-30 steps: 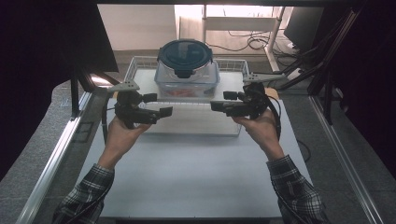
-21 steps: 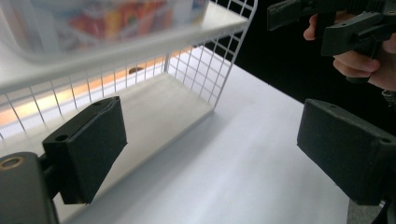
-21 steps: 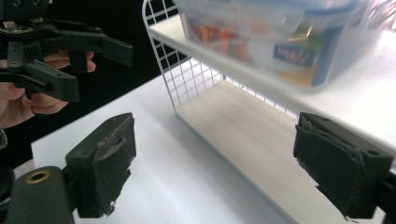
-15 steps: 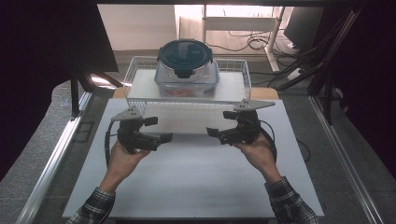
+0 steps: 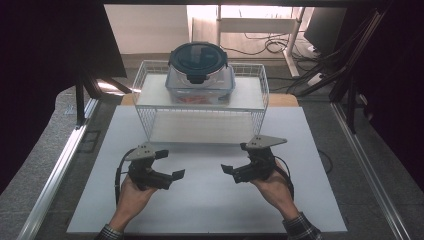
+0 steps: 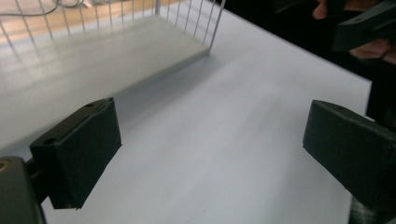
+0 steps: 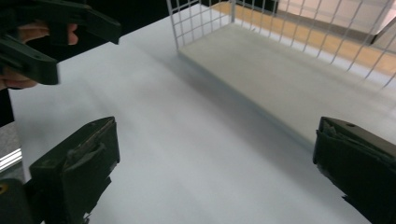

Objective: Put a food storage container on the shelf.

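Both hands are held low and apart. The left tool [image 5: 172,170] and right tool [image 5: 231,169] point inward, jaws just opened wide, empty.

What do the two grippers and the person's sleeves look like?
Both are black. The left gripper and the right gripper each carry a grey three-cornered plate on top and trail a black cable. Their fingers are blocky black pads. The person wears plaid sleeves.

Your forearms [image 5: 295,222] ran off the bottom edge; container [image 5: 201,79] contents under its lid [image 5: 198,61] unreadable, just reddish blur.
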Motion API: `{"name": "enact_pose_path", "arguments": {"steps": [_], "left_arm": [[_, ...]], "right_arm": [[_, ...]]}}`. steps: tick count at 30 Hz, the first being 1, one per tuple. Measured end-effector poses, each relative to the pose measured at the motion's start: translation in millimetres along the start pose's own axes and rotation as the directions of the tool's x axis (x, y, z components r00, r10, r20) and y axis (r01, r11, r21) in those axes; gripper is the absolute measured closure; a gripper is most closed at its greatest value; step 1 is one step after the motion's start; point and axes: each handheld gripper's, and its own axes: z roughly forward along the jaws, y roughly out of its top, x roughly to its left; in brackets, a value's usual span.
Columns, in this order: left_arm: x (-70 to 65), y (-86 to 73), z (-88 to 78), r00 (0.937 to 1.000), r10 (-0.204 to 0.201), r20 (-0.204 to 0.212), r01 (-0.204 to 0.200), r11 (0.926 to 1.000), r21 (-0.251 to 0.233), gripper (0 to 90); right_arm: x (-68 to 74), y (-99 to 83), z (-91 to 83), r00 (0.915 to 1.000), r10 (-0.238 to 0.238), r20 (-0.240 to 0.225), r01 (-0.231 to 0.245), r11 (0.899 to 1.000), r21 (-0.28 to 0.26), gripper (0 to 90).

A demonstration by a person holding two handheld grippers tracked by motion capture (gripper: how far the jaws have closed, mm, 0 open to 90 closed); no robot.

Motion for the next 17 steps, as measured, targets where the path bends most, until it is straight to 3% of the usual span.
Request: {"name": "enact_pose_path", "arguments": {"steps": [4, 8, 12, 17], "left_arm": [[-3.5, -22.7, 4.5, 1.0, -0.005, -0.009, 0.005, 0.9995, 0.03, 2.8], [-9.9, -42.5, 6.7, 0.9986, 0.021, -0.049, -0.016, 0.9951, 0.098, 2.4], [-15.1, -59.0, 12.1, 0.9995, -0.007, -0.032, 0.012, 0.9881, 0.153, 1.8], [-18.5, -62.8, 16.4, 0.998, 0.026, -0.058, -0.015, 0.9825, 0.186, 1.2]], "right_arm": [[6.7, -21.6, 4.0, 0.9997, -0.014, 0.019, 0.014, 1.0, -0.003, 0.0], [12.5, -45.8, 8.1, 0.9999, 0.001, 0.015, -0.001, 1.0, -0.004, 0.0], [17.2, -67.6, 13.5, 0.9994, -0.004, 0.035, 0.002, 0.999, 0.054, 0.0], [17.2, -80.9, 19.9, 0.9991, 0.001, 0.042, -0.006, 0.994, 0.111, 0.0]]}}
